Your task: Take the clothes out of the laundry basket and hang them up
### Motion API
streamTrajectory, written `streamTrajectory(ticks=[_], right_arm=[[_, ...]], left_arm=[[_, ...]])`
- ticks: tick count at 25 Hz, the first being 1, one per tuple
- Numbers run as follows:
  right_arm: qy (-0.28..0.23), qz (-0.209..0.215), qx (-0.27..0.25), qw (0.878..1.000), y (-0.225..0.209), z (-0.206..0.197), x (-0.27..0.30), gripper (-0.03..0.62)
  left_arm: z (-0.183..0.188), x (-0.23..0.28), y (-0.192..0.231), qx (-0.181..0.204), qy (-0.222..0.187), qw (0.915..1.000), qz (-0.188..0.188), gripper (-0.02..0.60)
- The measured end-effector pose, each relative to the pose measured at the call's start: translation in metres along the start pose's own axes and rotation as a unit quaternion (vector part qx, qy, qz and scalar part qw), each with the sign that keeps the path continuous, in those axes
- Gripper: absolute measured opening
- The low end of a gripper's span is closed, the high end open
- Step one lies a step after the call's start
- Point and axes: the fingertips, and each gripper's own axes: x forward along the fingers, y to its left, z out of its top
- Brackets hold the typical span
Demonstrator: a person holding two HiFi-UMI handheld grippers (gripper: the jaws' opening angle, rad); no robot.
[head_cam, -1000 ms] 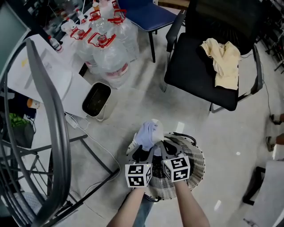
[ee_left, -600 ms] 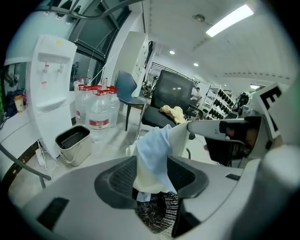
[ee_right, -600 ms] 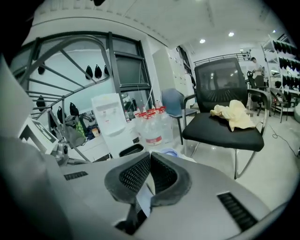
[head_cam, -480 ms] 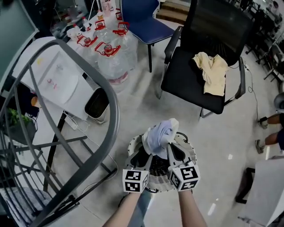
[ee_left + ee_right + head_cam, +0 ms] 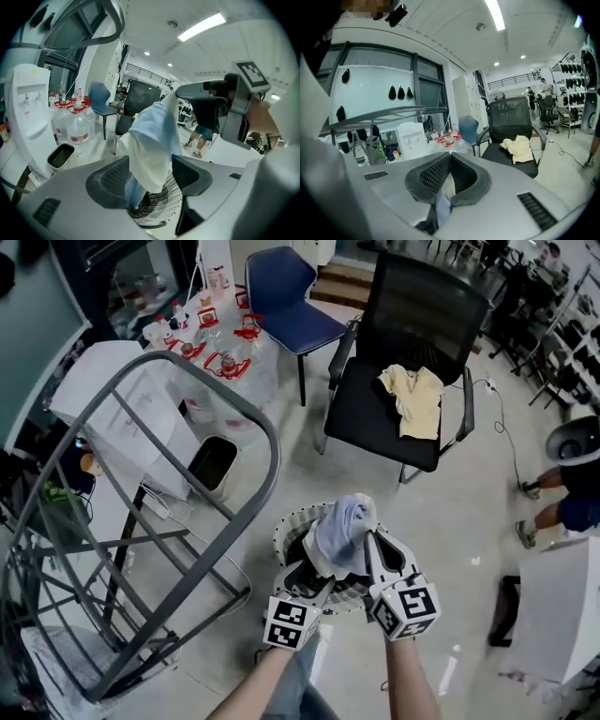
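Blue cloth [image 5: 342,531] hung just above the basket [image 5: 281,538], pinched tight in your right gripper [image 5: 371,549]. Your left gripper [image 5: 317,579] was opening its jaws around it. You had not hung it on the rack [image 5: 225,399] yet.

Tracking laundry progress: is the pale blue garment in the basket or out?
Mostly out: the pale blue garment hangs above the laundry basket, pinched in the right tool; whether its lower end clears the rim, cannot tell.

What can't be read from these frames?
- Laundry basket contents: in the head view, the garment and the right claw cover them.
- Garment type: it is bunched in every view.
- Drying rack: its lower part is cut off by the head view's left edge.
- Right claw's grip depth: the shut jaws hide the fabric.
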Motion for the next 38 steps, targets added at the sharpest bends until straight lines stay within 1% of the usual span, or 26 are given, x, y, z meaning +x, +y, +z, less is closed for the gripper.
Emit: streamTrajectory(ticks=[3, 6, 10, 12, 13, 14, 15, 16, 18, 20, 23, 26, 29, 32, 35, 38], right_arm=[[-0.029, 0.007, -0.003, 1.0, 0.024, 0.037, -0.038, 0.005], [-0.059, 0.012, -0.005, 0.998, 0.048, 0.07, -0.074, 0.005], [-0.09, 0.008, -0.01, 0.996, 0.071, 0.102, -0.115, 0.005], [-0.1, 0.001, -0.014, 0.995, 0.08, 0.109, -0.132, 0.005], [-0.104, -0.004, -0.016, 0.994, 0.083, 0.112, -0.14, 0.005], [-0.109, -0.008, -0.017, 0.994, 0.085, 0.114, -0.147, 0.005], [-0.113, -0.013, -0.017, 0.993, 0.087, 0.116, -0.154, 0.005], [-0.118, -0.017, -0.016, 0.993, 0.089, 0.119, -0.16, 0.005], [-0.127, -0.024, -0.016, 0.991, 0.094, 0.123, -0.173, 0.005], [-0.131, -0.033, -0.02, 0.991, 0.099, 0.126, -0.186, 0.005], [-0.136, -0.049, -0.023, 0.989, 0.103, 0.126, -0.202, 0.005], [-0.14, -0.061, -0.021, 0.988, 0.101, 0.123, -0.216, 0.005], [-0.139, -0.079, -0.025, 0.987, 0.102, 0.122, -0.224, 0.005], [-0.136, -0.094, -0.029, 0.986, 0.111, 0.127, -0.23, 0.005], [-0.152, -0.088, -0.025, 0.984, 0.13, 0.145, -0.237, 0.005], [-0.164, -0.068, -0.047, 0.983, 0.148, 0.158, -0.236, 0.005]], left_arm=[[-0.003, -0.024, -0.021, -0.001, 0.016, 0.9997, -0.016, 0.307], [-0.007, -0.039, -0.044, 0.013, 0.028, 0.9982, -0.052, 0.325], [0.0, -0.051, -0.073, 0.032, 0.021, 0.9952, -0.091, 0.327], [0.009, -0.062, -0.086, 0.052, 0.013, 0.9934, -0.101, 0.32], [0.013, -0.069, -0.09, 0.064, 0.008, 0.9925, -0.103, 0.257], [0.017, -0.077, -0.093, 0.077, 0.001, 0.9917, -0.103, 0.153], [0.021, -0.084, -0.094, 0.088, -0.004, 0.9908, -0.102, 0.089], [0.023, -0.091, -0.096, 0.096, -0.008, 0.9899, -0.103, 0.043], [0.027, -0.105, -0.098, 0.103, -0.011, 0.9885, -0.11, 0.034], [0.03, -0.119, -0.097, 0.101, -0.012, 0.988, -0.116, 0.031], [0.034, -0.139, -0.09, 0.104, -0.019, 0.9885, -0.108, 0.029], [0.047, -0.162, -0.084, 0.103, -0.034, 0.9896, -0.094, 0.029], [0.071, -0.194, -0.073, 0.102, -0.061, 0.9899, -0.077, 0.029], [0.102, -0.238, -0.065, 0.106, -0.092, 0.988, -0.064, 0.029], [0.134, -0.29, -0.067, 0.114, -0.126, 0.9843, -0.048, 0.029], [0.156, -0.334, -0.063, 0.115, -0.164, 0.9792, -0.031, 0.029]])
